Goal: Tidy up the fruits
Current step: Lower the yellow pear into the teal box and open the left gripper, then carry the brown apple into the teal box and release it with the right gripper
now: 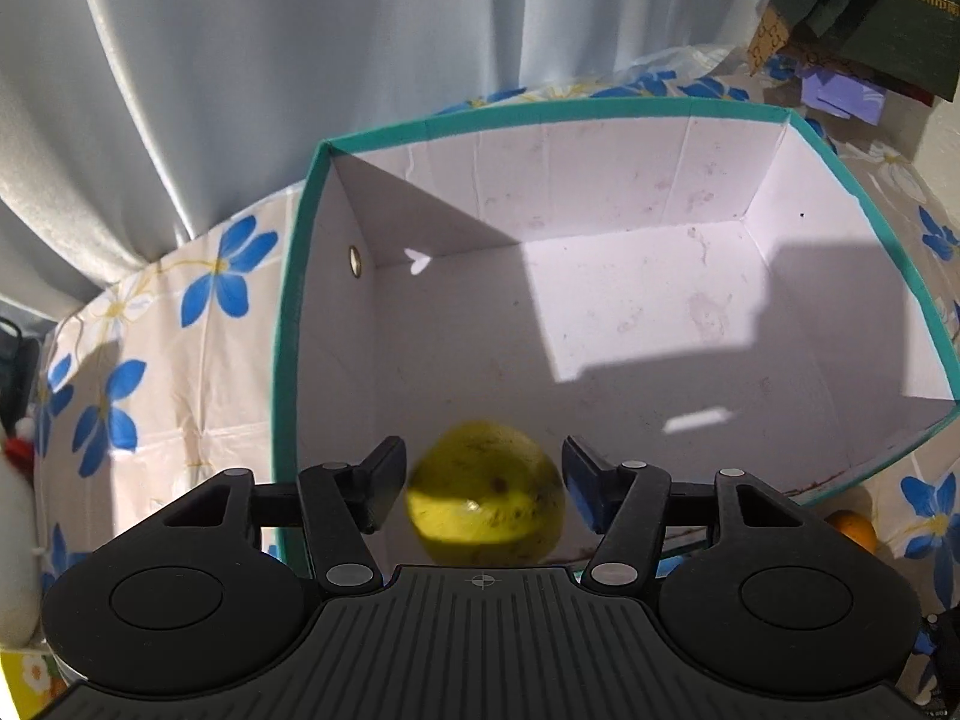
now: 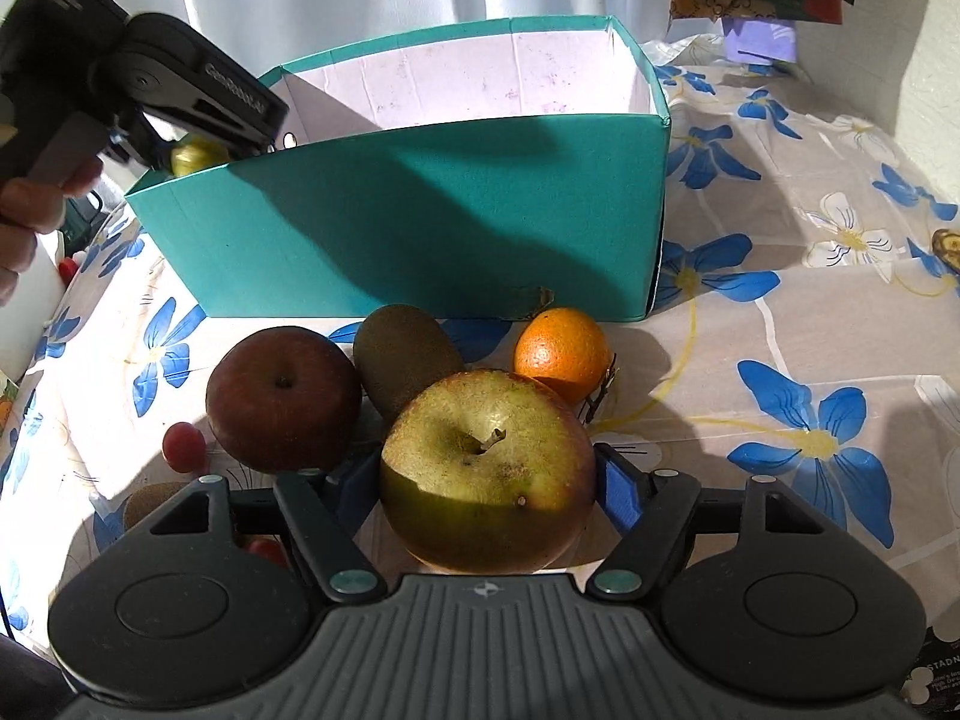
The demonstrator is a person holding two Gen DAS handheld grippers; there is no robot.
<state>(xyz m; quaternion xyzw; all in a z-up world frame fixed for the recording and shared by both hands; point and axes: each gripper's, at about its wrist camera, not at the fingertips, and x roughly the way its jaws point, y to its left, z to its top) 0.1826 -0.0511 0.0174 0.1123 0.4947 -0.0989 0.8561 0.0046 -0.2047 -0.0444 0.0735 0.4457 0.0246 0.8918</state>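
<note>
My left gripper is open over the near left corner of the teal box. A blurred yellow-green fruit sits between its fingers with a small gap on each side. The right wrist view shows this gripper and the fruit at the box's left end. My right gripper is shut on a large green-red apple over the table. Behind it lie a dark red apple, a kiwi and an orange, in front of the box.
The floral tablecloth covers the table. A red grape, another kiwi and a small red fruit lie at the near left. A grey curtain hangs behind. Books and papers are at the far right.
</note>
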